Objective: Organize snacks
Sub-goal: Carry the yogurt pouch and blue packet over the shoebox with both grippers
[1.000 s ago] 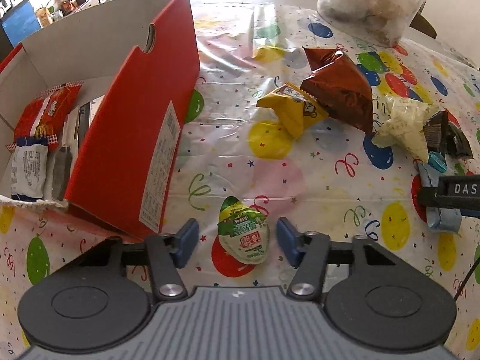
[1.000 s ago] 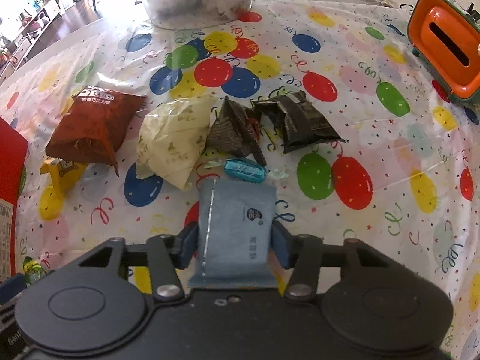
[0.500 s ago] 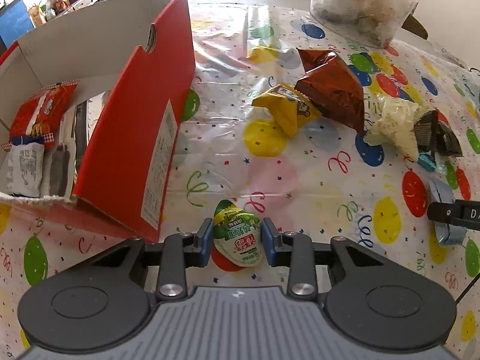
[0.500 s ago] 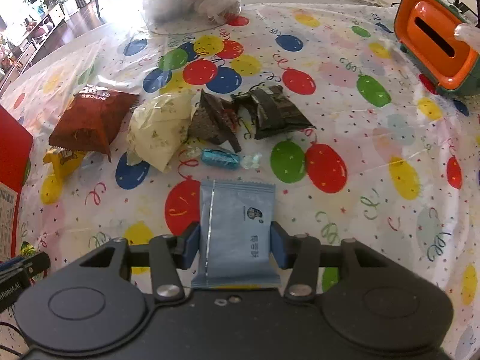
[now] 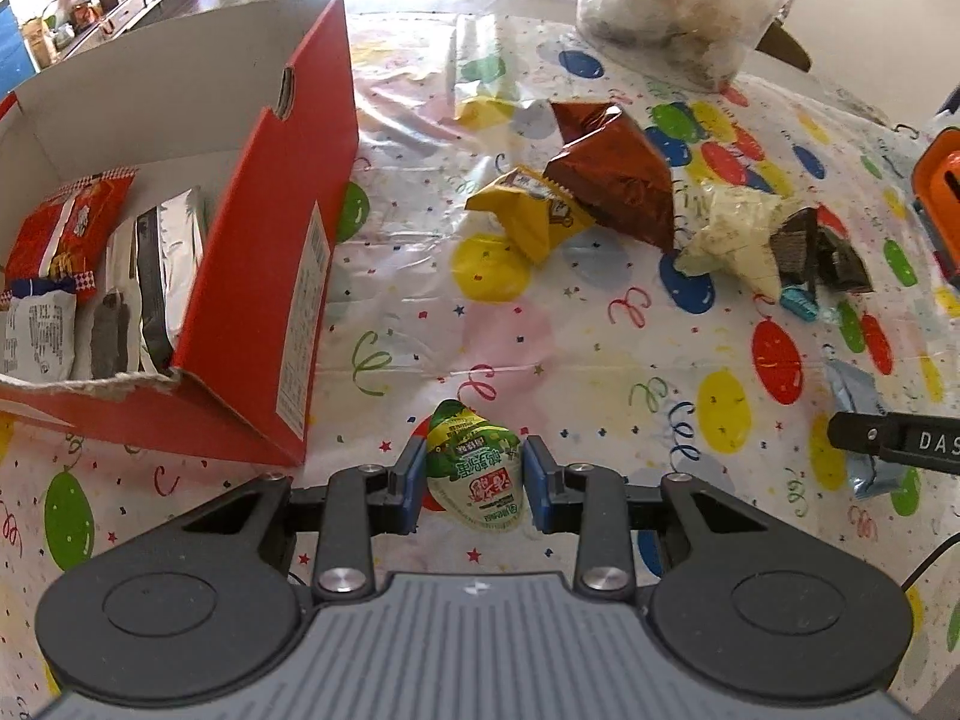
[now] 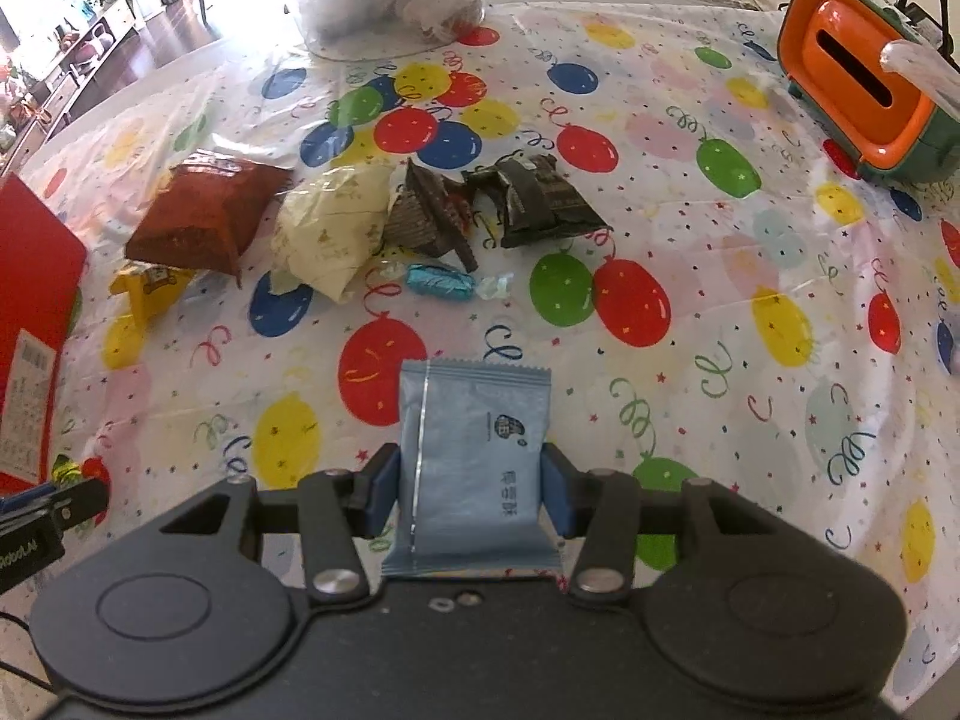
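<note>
Snacks are sitting in both of my tools. I am pinching a green-and-white jelly cup [image 5: 477, 471] in the left tool [image 5: 474, 483], its blue pads [image 5: 413, 480] pressing on either side, just above the balloon-print cloth of the desk [image 5: 420, 324]. I am holding a pale blue sachet [image 6: 474, 468] in the right tool [image 6: 471, 495], the pads [image 6: 555, 498] clamping its two long edges while its top end is sticking out ahead of the fingers.

Just to the left of the left tool, a red cardboard box [image 5: 270, 300] is lying open, and a red-and-white packet [image 5: 66, 228], a white packet [image 5: 39, 333] and a silver one [image 5: 162, 258] are resting inside it.

Farther out on the desk, the loose snacks are lying in a cluster: a yellow packet [image 5: 534, 210] touching a brown bag [image 5: 618, 180], a cream wrapper [image 6: 336, 228] beside that, then a dark triangular wrapper [image 6: 429, 213] and a black crumpled packet [image 6: 540, 198]. A teal foil candy [image 6: 441, 282] is lying just in front of the dark ones.

At the far edge a clear plastic bag [image 5: 666, 6] is standing, and an orange-and-green tissue box [image 6: 864, 84] is sitting well apart at the right.
</note>
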Demonstrator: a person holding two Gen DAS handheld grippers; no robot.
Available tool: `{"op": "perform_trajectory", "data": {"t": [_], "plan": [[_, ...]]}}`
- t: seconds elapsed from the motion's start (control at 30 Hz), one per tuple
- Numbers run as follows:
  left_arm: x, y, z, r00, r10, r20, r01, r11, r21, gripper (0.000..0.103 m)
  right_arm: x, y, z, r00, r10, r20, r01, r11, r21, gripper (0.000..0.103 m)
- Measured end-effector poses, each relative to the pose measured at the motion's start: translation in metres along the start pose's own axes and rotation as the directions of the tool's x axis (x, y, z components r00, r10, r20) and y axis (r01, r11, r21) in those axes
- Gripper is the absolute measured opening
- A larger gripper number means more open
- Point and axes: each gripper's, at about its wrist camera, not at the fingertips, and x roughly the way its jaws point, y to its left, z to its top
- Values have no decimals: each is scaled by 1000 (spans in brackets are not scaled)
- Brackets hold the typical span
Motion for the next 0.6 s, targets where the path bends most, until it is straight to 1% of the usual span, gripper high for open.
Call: {"op": "perform_trajectory", "data": {"t": [0.4,0.6], "plan": [[-41,8,11,995,-97,4,97,991,92,33,-35,21,-6,999,52,0,-52,998,-28,47],[-51,18,11,991,-127,-52,133,982,137,33,-43,34,-11,998,54,-26,-54,998,-23,47]]}}
